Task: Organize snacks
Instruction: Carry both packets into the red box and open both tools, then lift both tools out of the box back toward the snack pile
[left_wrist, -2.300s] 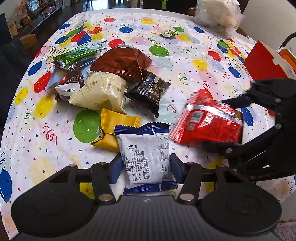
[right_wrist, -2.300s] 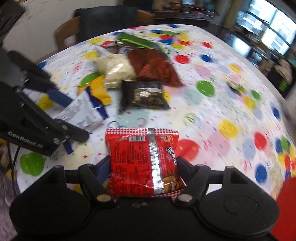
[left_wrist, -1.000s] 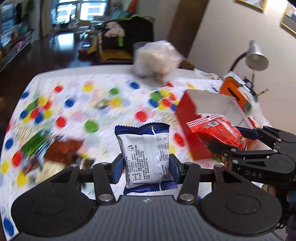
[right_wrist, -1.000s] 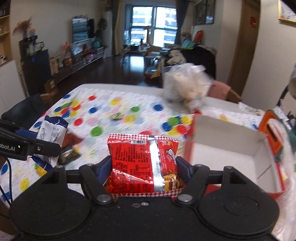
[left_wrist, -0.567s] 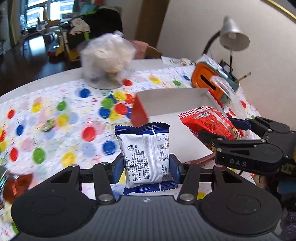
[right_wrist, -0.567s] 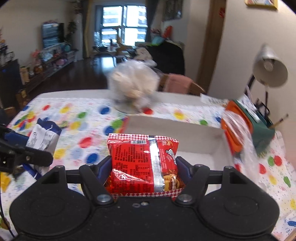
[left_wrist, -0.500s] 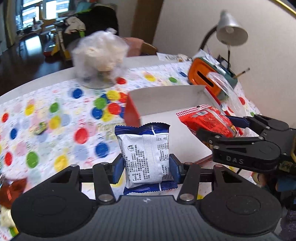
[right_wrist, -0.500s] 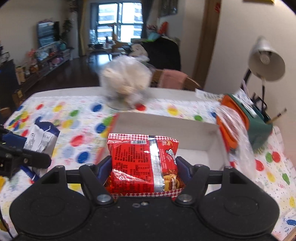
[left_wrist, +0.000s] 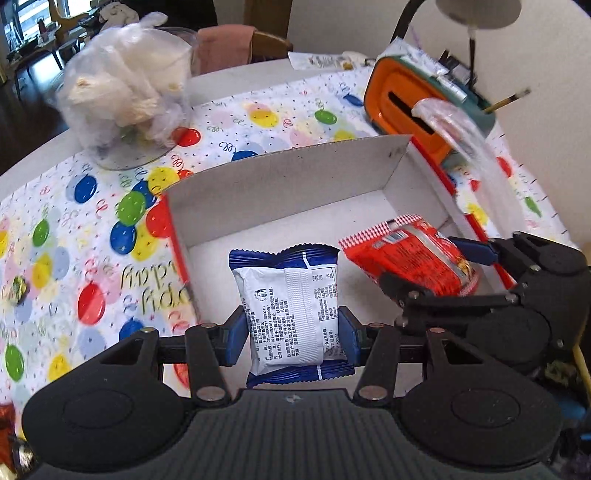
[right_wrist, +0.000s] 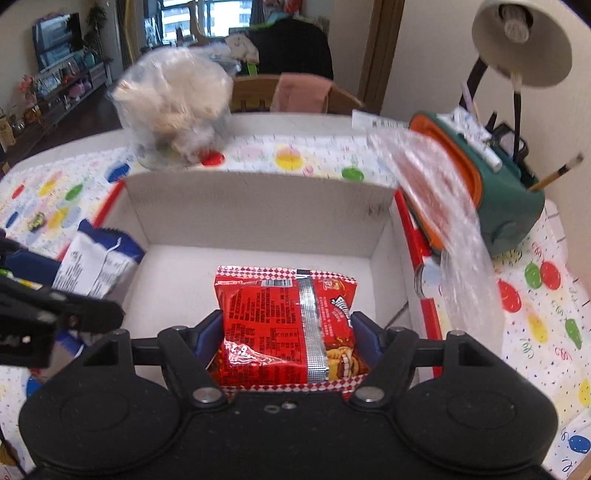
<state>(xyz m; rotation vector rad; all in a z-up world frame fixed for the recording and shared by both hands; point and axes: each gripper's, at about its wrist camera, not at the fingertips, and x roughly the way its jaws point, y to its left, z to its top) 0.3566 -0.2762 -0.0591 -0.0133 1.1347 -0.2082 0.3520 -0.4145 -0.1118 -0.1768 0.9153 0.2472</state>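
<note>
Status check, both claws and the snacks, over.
Left claw shut on blue pack. Right claw shut on red pack. Both over open box, nothing blocking.

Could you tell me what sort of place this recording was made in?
Most likely a home: a dining table under a balloon-print party tablecloth, a wooden chair with cloth draped over it, and beyond it a living room with a television and large windows.

- We count two grippers: left (left_wrist: 291, 332), right (right_wrist: 286, 341).
- We see two packets: one blue (left_wrist: 291, 306), one red (right_wrist: 284, 325).
- One box (left_wrist: 295, 192).
- One lamp (right_wrist: 524, 44).
- One clear bag (left_wrist: 125, 88).
</note>
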